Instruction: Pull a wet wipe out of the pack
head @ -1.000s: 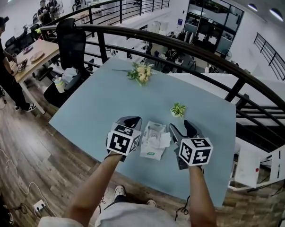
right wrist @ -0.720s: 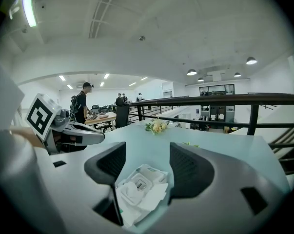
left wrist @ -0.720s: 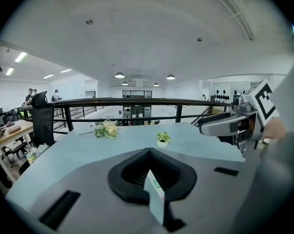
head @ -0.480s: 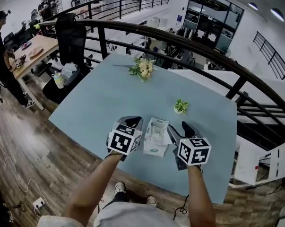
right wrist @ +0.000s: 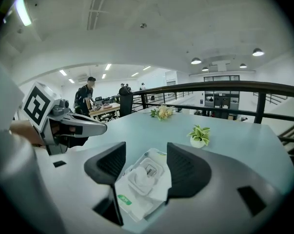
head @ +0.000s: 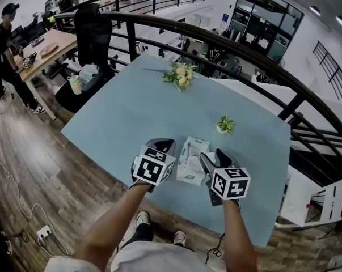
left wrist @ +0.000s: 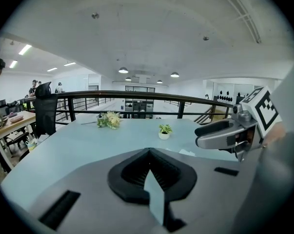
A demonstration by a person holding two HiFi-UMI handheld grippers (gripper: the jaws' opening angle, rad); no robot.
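Two grippers up, one in each hand, and one wet wipe pack (head: 192, 161) lies flat on the pale blue table (head: 119, 118) between them. The left gripper (head: 161, 147) is at the pack's 9 o'clock, the right gripper (head: 215, 155) at its 3 o'clock. The pack comes first: it is a soft white film pouch, roughly rectangular, with a small green mark on the end nearest me. Its rounded opening on top is uncovered, and a crumpled white wipe bunches up out of it. A loose white flap is folded out to the side of that opening. My right jaws stand wide apart, two dark ribbed pads, and the pack shows in the gap between them with nothing pinched. From here I cannot tell whether either pad touches the film. My left jaws are pressed together, tip to tip, with nothing between them, and they point out across bare tabletop. The second container is one small white pot (head: 224, 128) at the pack's 1 o'clock, well apart from it. It is round, and a tuft of green striped leaves grows out of it. There is also one bunch of cream and pale yellow flowers (head: 181, 75), lying on its side far out at 12 o'clock. A black metal railing (head: 244, 55) curves round the far edge of the table.
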